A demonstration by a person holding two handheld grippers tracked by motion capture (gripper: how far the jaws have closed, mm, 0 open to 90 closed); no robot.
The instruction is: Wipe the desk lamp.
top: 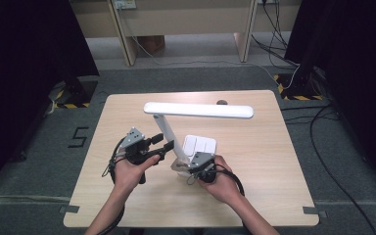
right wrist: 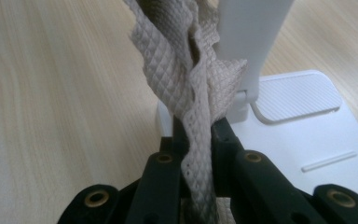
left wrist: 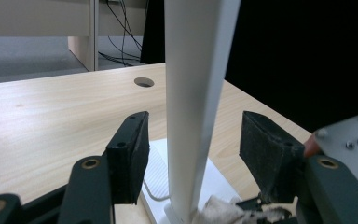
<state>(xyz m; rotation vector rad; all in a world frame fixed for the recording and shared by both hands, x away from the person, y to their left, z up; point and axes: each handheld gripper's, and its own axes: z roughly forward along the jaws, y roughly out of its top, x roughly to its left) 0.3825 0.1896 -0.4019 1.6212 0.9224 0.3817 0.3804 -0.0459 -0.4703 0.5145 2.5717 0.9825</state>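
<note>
A white desk lamp stands mid-table, with its long head (top: 198, 110) level over a slanted stem (top: 169, 134) and a flat base (top: 200, 145). My left gripper (top: 161, 143) is open with the stem (left wrist: 191, 116) between its jaws, and there is a gap on each side of it. My right gripper (top: 182, 165) is shut on a beige quilted cloth (right wrist: 191, 70). The cloth lies bunched against the foot of the stem, where it joins the base (right wrist: 307, 140). A corner of the cloth (left wrist: 223, 212) shows below the left jaws.
The light wooden table (top: 264, 161) has a round cable hole (top: 222, 103) behind the lamp. Wooden furniture legs (top: 127, 39) and black cables (top: 323, 122) are on the floor beyond and to the right. Dark panels flank both sides.
</note>
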